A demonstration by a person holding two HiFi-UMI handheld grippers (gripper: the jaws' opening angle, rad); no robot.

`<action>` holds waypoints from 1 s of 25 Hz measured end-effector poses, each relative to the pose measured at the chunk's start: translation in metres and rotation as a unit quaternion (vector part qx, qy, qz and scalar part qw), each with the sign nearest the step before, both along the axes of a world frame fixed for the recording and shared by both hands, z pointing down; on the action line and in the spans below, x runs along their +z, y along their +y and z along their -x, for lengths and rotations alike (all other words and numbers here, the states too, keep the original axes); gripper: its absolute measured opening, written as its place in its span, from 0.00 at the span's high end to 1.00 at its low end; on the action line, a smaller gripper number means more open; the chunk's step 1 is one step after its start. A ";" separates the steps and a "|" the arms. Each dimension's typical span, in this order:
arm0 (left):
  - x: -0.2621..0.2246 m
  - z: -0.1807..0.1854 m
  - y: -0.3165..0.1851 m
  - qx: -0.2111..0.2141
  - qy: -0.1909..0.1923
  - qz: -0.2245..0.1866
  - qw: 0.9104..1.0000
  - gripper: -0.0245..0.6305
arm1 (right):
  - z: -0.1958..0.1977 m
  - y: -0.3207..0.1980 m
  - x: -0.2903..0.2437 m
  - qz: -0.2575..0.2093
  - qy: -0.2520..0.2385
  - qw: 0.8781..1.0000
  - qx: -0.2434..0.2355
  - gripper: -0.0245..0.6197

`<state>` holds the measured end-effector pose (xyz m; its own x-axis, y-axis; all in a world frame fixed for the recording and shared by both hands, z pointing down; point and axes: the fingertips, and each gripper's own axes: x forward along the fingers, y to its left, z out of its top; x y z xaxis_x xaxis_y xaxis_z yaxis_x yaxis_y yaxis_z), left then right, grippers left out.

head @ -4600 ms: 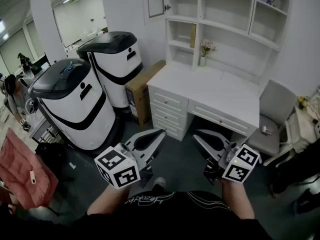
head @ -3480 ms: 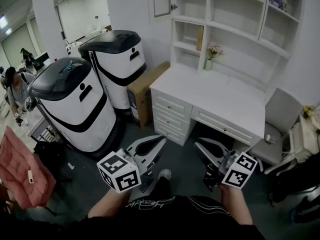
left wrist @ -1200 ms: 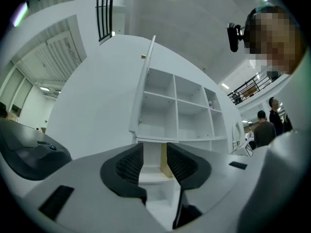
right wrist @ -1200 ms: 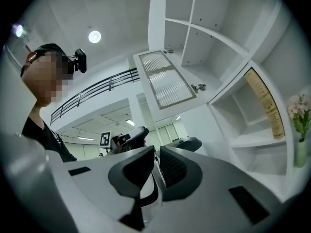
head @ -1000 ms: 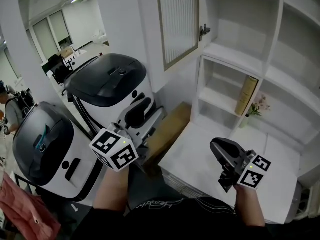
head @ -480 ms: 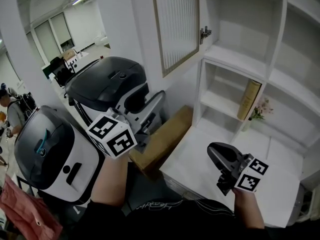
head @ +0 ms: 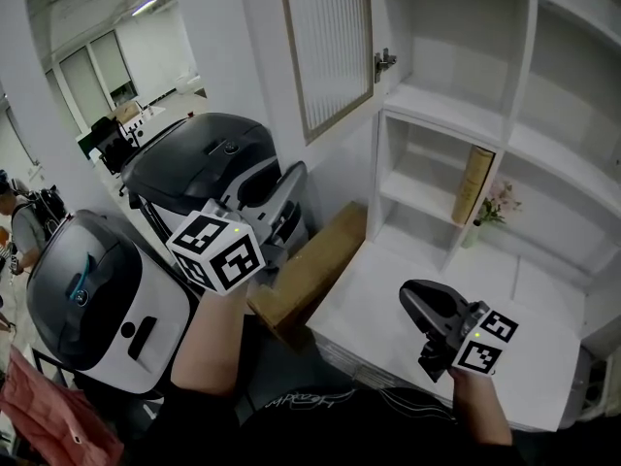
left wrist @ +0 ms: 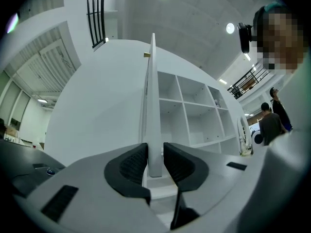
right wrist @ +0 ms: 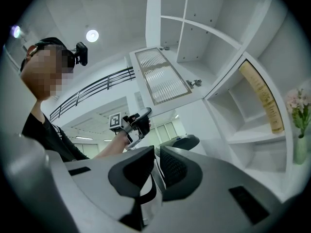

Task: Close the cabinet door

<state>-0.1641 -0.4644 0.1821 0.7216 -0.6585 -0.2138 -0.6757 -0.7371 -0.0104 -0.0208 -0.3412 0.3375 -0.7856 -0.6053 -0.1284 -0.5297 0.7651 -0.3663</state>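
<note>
Shelf unit (head: 446,113): white, open compartments, standing on the far side of the counter and filling the right of the head view.
Counter (head: 543,377): white, bare top, near right, under the shelves.
Bins (head: 209,163): two rounded white bodies with black lids on the floor at left, one nearer than the other.
Door (head: 330,47): ribbed pane in a pale frame, swung wide open to the left of the top compartment, standing out from the shelf unit.
Box (head: 310,275): flat brown carton leaning at the counter's left end, just right of the far bin.
Left gripper (left wrist: 155,160): raised under the door; its fingers have just been closing and now grip the door's lower edge, a pad on each face.
Right gripper (right wrist: 157,165): low over the counter, near right; fingers drawn almost together, nothing between them.
Book (head: 474,183): tan, leaning upright in a lower compartment.
Flowers (head: 495,207): small pale bunch just right of the book.
Hinge (head: 384,62): metal, at the door's right edge.
</note>
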 end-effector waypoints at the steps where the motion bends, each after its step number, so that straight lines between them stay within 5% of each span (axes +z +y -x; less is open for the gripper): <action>1: 0.000 0.001 0.000 -0.003 0.004 0.003 1.000 0.80 | -0.001 0.003 0.000 0.000 0.000 1.000 0.001 0.87; 18: 0.003 -0.012 0.014 -0.068 0.015 -0.005 0.998 0.84 | -0.016 0.073 0.022 0.027 0.019 0.999 0.027 0.87; 25: 0.005 -0.040 0.032 -0.092 0.000 -0.008 0.996 0.83 | -0.034 0.091 0.001 0.004 0.006 0.999 0.037 0.87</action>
<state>-0.1245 -0.4321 0.1867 0.5896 -0.7754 -0.2261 -0.7988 -0.6013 -0.0207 0.0133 -0.2500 0.3384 -0.7399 -0.6630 -0.1144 -0.5890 0.7205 -0.3659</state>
